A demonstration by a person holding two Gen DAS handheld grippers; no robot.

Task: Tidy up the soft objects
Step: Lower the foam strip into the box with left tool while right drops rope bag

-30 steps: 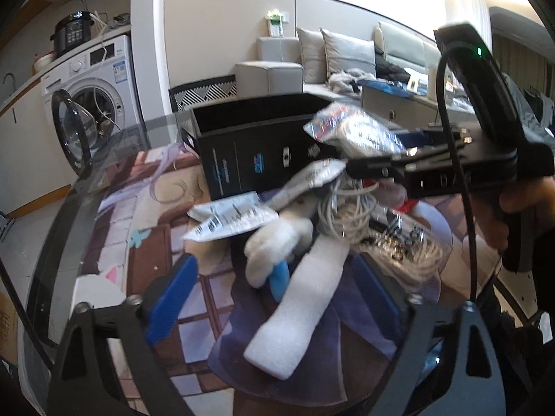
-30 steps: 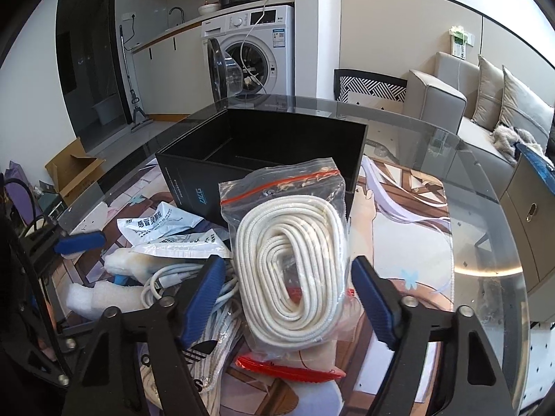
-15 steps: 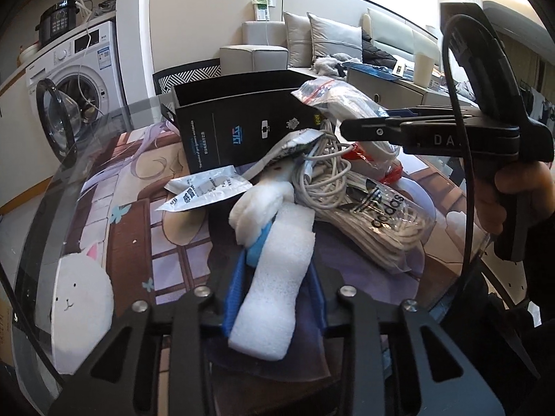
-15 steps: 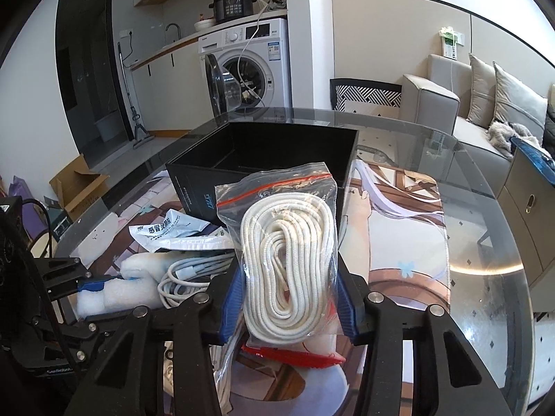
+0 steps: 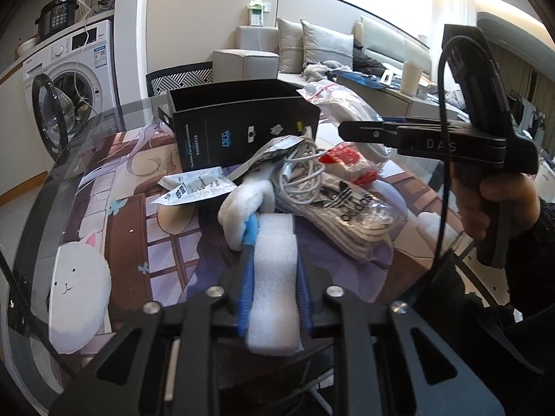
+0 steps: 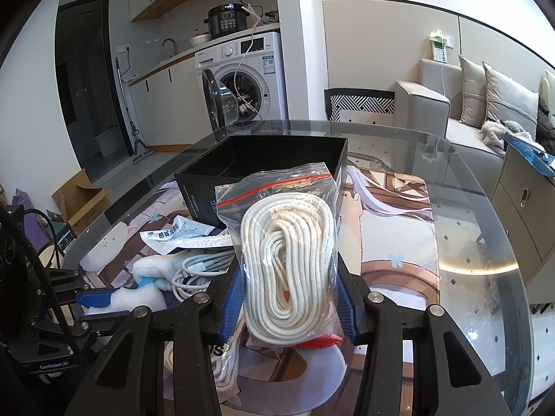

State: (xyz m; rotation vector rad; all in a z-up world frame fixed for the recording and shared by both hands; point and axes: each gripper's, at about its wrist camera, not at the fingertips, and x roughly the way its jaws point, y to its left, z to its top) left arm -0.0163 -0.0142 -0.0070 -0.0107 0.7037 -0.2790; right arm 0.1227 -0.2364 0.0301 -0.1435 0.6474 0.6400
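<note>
The open black cardboard box (image 6: 263, 159) looks empty as far as its inside shows, so the sorting seems barely begun: nothing soft appears to have gone in yet, and two pieces are only now gripped. In the left wrist view, the left tool (image 5: 274, 298) at lower centre has its blue pads pressed against the sides of a white foam block (image 5: 275, 277), having just been closing on it; the block's near end sticks out toward the camera, and whether it has left the tabletop cannot be told. In the right wrist view, the right tool (image 6: 289, 298) at lower centre pinches a clear zip bag of coiled white rope (image 6: 288, 249), its blue pads squeezing the bag's lower sides, the red-striped seal standing upright above. Still lying on the glass tabletop (image 6: 485, 277), in the middle of the left wrist view, are a fluffy white plush piece (image 5: 242, 208), a tangled white charging cable (image 5: 300, 176), a clear bag printed with black lettering (image 5: 350, 218), a white printed sachet (image 5: 194, 187) and a red-and-white packet (image 5: 347, 163). Both tools tilt forward and downward toward the pile, the box just beyond it. In the left wrist view, the person's hand (image 5: 499, 204) wraps the right tool's handle at the right edge, its body lying roughly level across the frame.
</note>
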